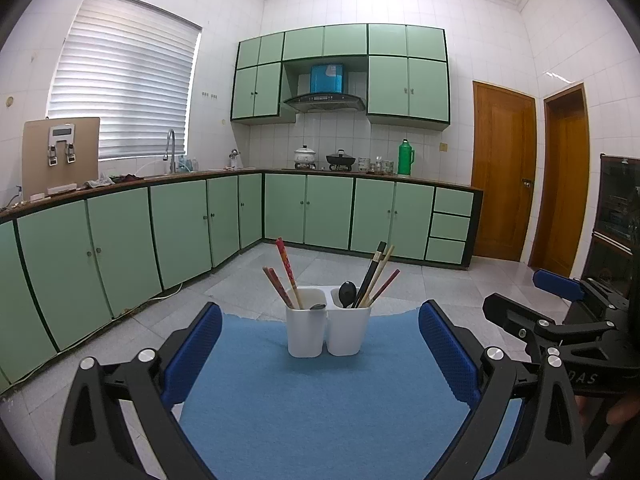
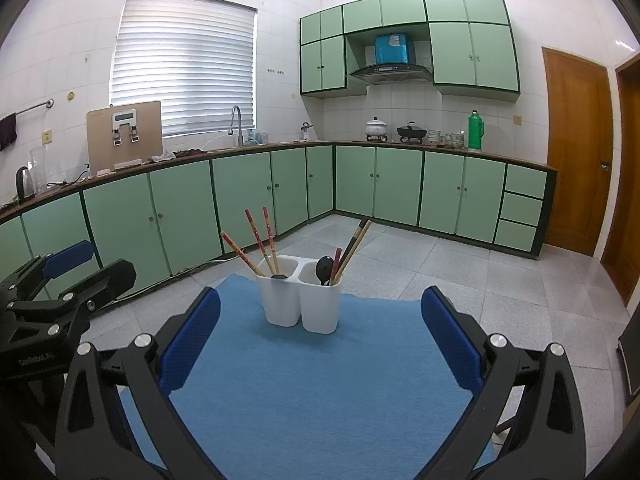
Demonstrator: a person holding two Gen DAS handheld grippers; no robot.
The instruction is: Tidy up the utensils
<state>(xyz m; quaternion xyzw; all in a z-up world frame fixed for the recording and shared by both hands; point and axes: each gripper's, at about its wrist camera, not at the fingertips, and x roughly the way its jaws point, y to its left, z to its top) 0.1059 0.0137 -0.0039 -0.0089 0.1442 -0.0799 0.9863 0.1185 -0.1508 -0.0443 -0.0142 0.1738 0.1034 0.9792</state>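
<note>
While both tools wait low in the frame, the left hand-held gripper (image 1: 320, 356) has its blue pads spread wide with nothing between them, and the right hand-held gripper (image 2: 320, 344) is spread wide and empty too. Past them, in the middle of each view, a white holder (image 1: 329, 332) with two cups stands on the blue mat (image 1: 320, 420). Red chopsticks (image 1: 286, 276) and a silver spoon (image 1: 318, 307) sit in its left cup. Its right cup has a black spoon (image 1: 347, 293) and dark, tan and red chopsticks (image 1: 376, 276). Nothing lies loose on the mat, so I think the job is done or nearly done, though the kinds look a bit mixed. Letters on the tools' black frames are too small for me to read.
</note>
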